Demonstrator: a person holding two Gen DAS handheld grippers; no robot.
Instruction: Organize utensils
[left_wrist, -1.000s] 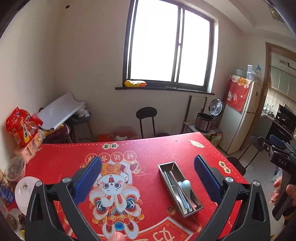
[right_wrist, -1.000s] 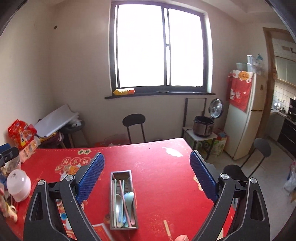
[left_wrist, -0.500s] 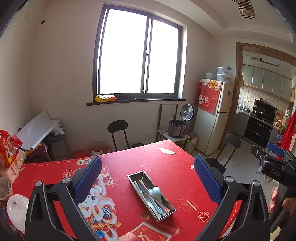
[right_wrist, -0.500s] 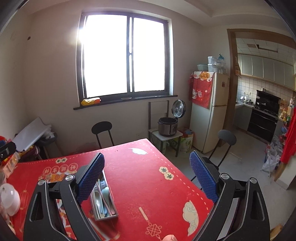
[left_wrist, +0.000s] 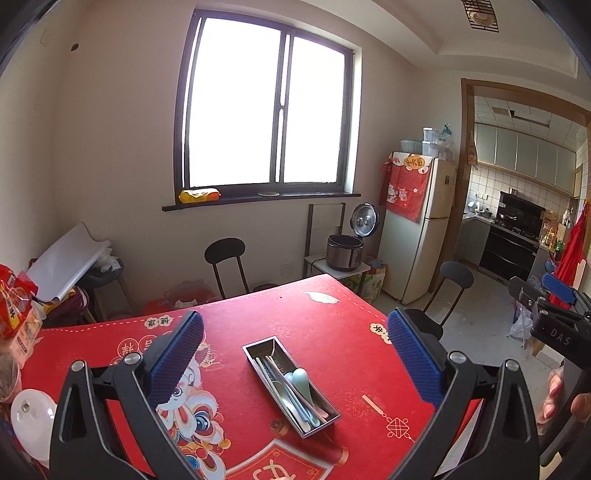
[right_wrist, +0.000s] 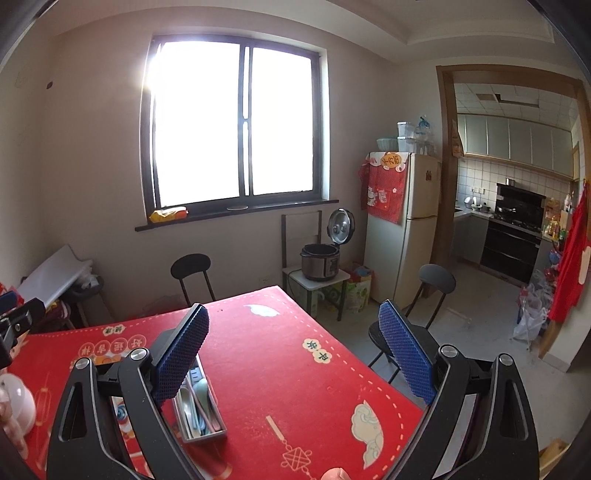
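A narrow metal tray (left_wrist: 258, 352) lies on the red table mat (left_wrist: 325, 325). It holds several utensils: pale spoons (left_wrist: 301, 378) and chopsticks. My left gripper (left_wrist: 295, 354) is open and empty, held well above the table with the tray between its fingers in view. In the right wrist view the tray (right_wrist: 218, 430) sits low at the left, partly behind the left finger (right_wrist: 183, 347). My right gripper (right_wrist: 293, 345) is open and empty, raised above the table's right side. The right gripper also shows at the left wrist view's right edge (left_wrist: 554, 317).
A white lidded bowl (left_wrist: 31, 413) and snack packets (left_wrist: 14, 302) sit at the table's left edge. Black chairs (left_wrist: 225, 254) (right_wrist: 434, 284) stand behind and right of the table. A rice cooker (right_wrist: 321, 260), fridge (right_wrist: 402, 229) and kitchen doorway are beyond.
Both grippers have risen and pulled back from the table, tilting up; the tray now looks smaller and lower. Both stay open and empty. The tray has not moved.
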